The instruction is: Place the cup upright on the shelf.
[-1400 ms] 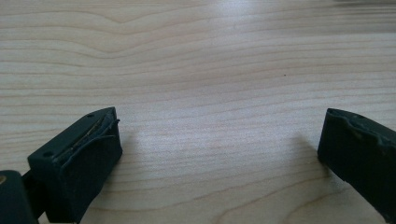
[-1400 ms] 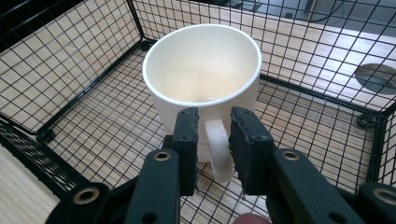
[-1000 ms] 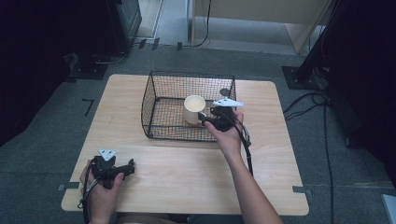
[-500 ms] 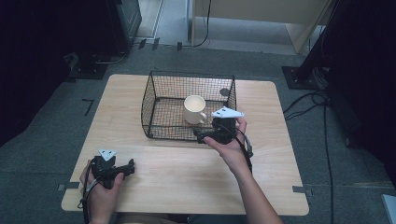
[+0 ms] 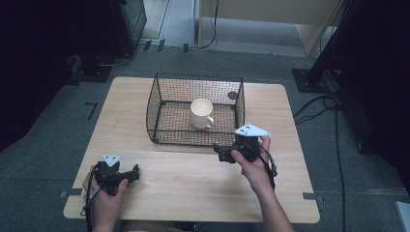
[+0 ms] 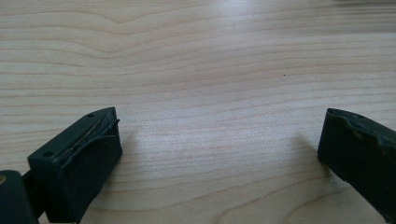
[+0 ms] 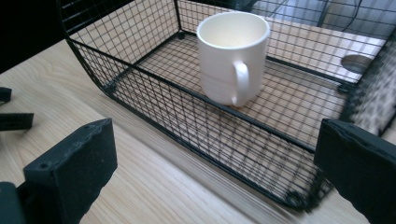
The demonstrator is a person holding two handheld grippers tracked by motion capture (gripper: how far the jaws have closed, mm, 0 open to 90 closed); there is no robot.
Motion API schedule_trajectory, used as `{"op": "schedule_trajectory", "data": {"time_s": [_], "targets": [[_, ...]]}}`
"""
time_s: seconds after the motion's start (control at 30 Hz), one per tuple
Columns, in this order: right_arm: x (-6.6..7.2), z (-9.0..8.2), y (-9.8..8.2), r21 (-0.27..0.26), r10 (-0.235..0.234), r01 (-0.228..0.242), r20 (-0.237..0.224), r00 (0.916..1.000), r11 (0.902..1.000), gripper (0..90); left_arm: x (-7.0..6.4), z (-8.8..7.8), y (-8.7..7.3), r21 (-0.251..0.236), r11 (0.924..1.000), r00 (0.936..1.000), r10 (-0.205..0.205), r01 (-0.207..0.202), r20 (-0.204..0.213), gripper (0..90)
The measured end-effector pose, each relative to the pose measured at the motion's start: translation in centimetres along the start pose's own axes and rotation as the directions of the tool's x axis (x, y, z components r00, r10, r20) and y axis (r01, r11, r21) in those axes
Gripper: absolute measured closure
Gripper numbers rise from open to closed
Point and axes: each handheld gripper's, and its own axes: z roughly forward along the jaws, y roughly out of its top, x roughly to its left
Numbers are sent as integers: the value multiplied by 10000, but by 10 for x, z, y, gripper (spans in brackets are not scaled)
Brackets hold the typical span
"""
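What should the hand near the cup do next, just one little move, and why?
Probably pull the right gripper a little farther back from the wire basket and rest it on the table. Its jaws stand open and empty outside the basket, while the mug sits upright inside, so nothing seems left to carry.

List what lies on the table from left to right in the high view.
Left hand-held gripper → wire basket → white mug → right hand-held gripper, in front of the basket's right corner.
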Motion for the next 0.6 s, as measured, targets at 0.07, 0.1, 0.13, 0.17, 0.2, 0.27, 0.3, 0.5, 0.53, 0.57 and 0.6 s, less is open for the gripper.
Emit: {"op": "schedule_trajectory", "data": {"time_s": [0.07, 0.1, 0.13, 0.17, 0.2, 0.27, 0.3, 0.5, 0.53, 0.57, 0.6], "targets": [[-4, -5, -5, -28, 54, -54, 64, 10000, 10000, 0, 0, 0, 0, 4, 10000, 10000, 6, -6, 0, 0], [-6, -7, -8, -26, 58, -58, 102, 9999, 10000, 0, 0, 0, 0, 5, 10000, 10000, 9, -9, -1, 0], [-8, -9, -10, -19, 85, -85, 135, 9999, 10000, 0, 0, 0, 0, 5, 10000, 10000, 10, -10, -1, 0], [-10, -11, -13, -21, 113, -113, 172, 9998, 9999, 0, 0, 0, 0, 6, 10000, 10000, 8, -8, 0, 0], [-12, -13, -16, -21, 147, -146, 212, 9997, 9999, 0, 0, 0, 0, 5, 10000, 10000, 8, -8, 0, 0], [-17, -17, -22, 7, 248, -248, 294, 9993, 9997, 0, 0, 0, 0, 5, 10000, 10000, 11, -11, 2, 0], [-19, -18, -24, 16, 270, -271, 342, 9990, 9996, 0, 0, 0, 0, 5, 10000, 10000, 12, -12, 2, 0], [-34, -26, -40, 106, 567, -576, 743, 9956, 9983, 0, 0, 0, 0, 11, 10000, 10000, 17, -17, 1, 0], [-36, -27, -43, 113, 610, -621, 803, 9949, 9980, 0, 0, 0, 0, 8, 10000, 10000, 14, -14, 0, 0], [-39, -28, -45, 117, 657, -669, 858, 9941, 9977, 0, 0, 0, 0, 12, 10000, 10000, 18, -18, 2, 0], [-41, -29, -47, 120, 693, -707, 921, 9933, 9974, 0, 0, 0, 0, 6, 10000, 10000, 11, -11, 1, 0]]}}
